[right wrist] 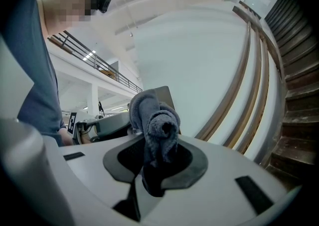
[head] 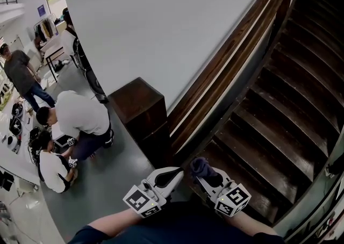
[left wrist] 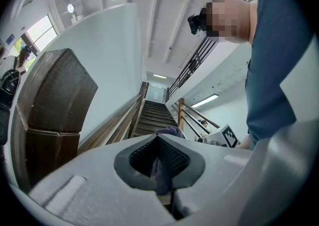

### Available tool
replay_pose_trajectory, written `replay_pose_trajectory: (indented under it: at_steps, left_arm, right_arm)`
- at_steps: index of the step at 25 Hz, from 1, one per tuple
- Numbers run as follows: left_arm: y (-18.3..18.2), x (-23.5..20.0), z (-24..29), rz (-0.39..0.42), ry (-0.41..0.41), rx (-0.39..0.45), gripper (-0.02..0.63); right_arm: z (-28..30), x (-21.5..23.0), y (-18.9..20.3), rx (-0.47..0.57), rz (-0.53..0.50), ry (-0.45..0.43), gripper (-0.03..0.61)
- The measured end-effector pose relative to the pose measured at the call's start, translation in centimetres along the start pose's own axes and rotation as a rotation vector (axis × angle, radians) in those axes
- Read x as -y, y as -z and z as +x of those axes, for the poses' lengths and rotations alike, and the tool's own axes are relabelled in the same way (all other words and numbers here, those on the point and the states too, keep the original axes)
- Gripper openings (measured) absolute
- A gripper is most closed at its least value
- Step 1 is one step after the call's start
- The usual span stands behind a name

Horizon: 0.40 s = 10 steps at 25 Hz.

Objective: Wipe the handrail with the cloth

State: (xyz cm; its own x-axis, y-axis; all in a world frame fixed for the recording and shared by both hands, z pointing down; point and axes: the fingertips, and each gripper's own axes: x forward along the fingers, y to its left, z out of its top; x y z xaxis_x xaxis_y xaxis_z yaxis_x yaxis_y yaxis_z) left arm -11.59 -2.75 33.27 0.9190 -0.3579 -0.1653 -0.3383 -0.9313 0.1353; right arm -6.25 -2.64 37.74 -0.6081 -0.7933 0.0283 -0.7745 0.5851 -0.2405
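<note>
A grey-blue cloth (head: pixel 200 166) is bunched in my right gripper (head: pixel 204 176), which is shut on it; its folded end sticks up out of the jaws (right wrist: pixel 154 120). My left gripper (head: pixel 173 176) sits just left of it at the foot of the stairs, jaws together, with the cloth (left wrist: pixel 169 132) showing just beyond its tips. The dark wooden handrail (head: pixel 231 57) climbs to the upper right along the white wall from a square newel post (head: pixel 138 104). It also shows as the handrail (left wrist: pixel 130 113) and the handrail (right wrist: pixel 247 65) in the gripper views. Both grippers are below and apart from it.
Dark wooden stairs (head: pixel 279 124) rise to the upper right, with a second railing (head: pixel 317 194) on their right side. Down on the grey floor at left, two people crouch (head: pixel 80 116) (head: pixel 52 169) and another stands (head: pixel 20 71) among bags and gear.
</note>
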Motion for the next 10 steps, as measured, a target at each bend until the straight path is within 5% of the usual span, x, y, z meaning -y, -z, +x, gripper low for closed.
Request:
replay_pose_trajectory:
  at_steps: [10]
  left_arm:
    - [-0.31,0.02,0.0,0.008,-0.011,0.002,0.005]
  right_arm:
    - [-0.2,0.28,-0.18,-0.002,-0.004,0.001,0.095]
